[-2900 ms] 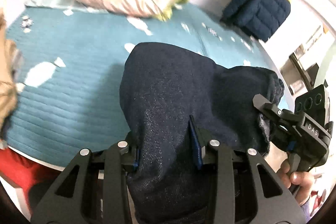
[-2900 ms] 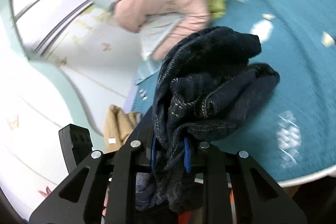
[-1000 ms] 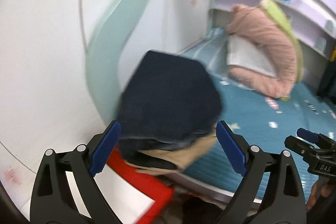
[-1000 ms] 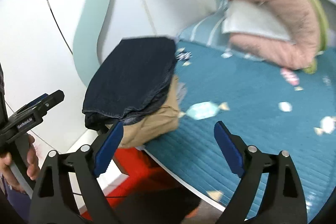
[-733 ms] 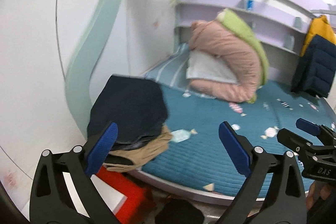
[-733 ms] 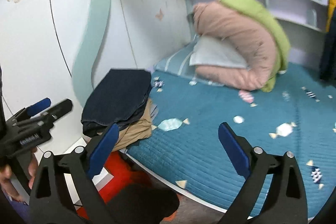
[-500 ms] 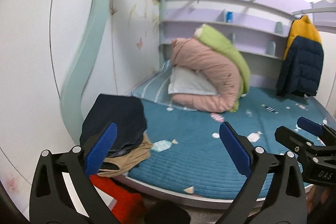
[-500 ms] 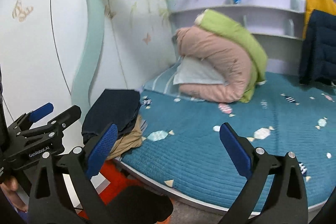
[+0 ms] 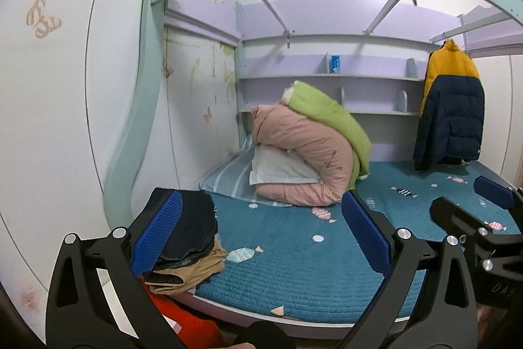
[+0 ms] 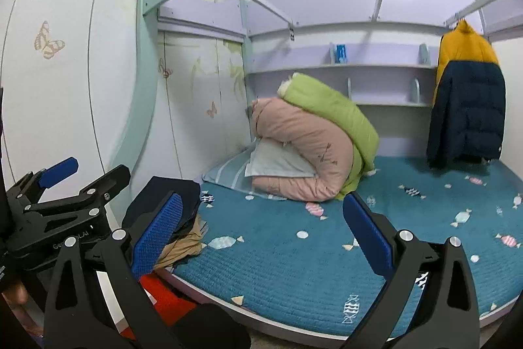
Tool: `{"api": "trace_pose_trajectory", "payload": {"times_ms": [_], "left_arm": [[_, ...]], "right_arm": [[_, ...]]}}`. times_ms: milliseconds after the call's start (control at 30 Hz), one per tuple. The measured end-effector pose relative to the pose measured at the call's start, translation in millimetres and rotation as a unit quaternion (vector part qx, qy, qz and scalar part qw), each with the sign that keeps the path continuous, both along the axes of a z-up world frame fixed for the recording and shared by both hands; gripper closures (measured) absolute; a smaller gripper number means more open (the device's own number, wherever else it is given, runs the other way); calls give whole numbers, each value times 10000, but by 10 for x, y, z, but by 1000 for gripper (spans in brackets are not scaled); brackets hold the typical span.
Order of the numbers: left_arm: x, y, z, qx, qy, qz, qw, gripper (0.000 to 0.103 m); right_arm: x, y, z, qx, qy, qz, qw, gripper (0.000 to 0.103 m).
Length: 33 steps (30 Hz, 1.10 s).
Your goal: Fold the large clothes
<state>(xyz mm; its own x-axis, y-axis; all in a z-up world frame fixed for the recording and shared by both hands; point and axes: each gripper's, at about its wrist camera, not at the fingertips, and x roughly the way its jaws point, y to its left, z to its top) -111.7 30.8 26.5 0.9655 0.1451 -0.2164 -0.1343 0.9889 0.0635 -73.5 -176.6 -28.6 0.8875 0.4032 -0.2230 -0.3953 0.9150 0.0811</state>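
Folded dark denim jeans (image 9: 193, 228) lie on top of a folded tan garment (image 9: 193, 270) at the near left corner of the teal bed (image 9: 294, 270). The stack also shows in the right wrist view (image 10: 183, 198). My left gripper (image 9: 261, 234) is open and empty, held back from the bed. My right gripper (image 10: 261, 234) is open and empty too. Each gripper shows in the other's view: the right one (image 9: 474, 218) at the right edge, the left one (image 10: 65, 185) at the left edge.
A rolled pink and green duvet (image 9: 313, 159) with a white pillow lies at the head of the bed. A navy and yellow jacket (image 9: 451, 107) hangs at the back right. A red box (image 9: 183, 316) sits on the floor below the stack. A bunk frame arches overhead.
Both grippers held the jeans, set them on the tan garment, opened and let go. Since then both have pulled back and away from the bed, so the whole bed is in view.
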Motion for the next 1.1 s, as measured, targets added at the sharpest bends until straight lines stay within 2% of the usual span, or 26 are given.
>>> {"api": "trace_pose_trajectory", "payload": {"times_ms": [300,467,733,1100], "left_arm": [[-238,-157,140,133,-367,-8,9992,5],[-287,-163,173,156,-526,51,9985,5],[-327,-180,183,71,-600,22,9982,5],[-318,-192,196,32,-582,31,9983,5]], "right_arm": [[-258,-67,127,-74,-479,-203,9986,8],[-307,-73,147,-65,-581,-190,9981,8],[-372,-50,197,-162,-840,-367,9957,8],[-383,-21,202,-154,-867,-381,9954,8]]}}
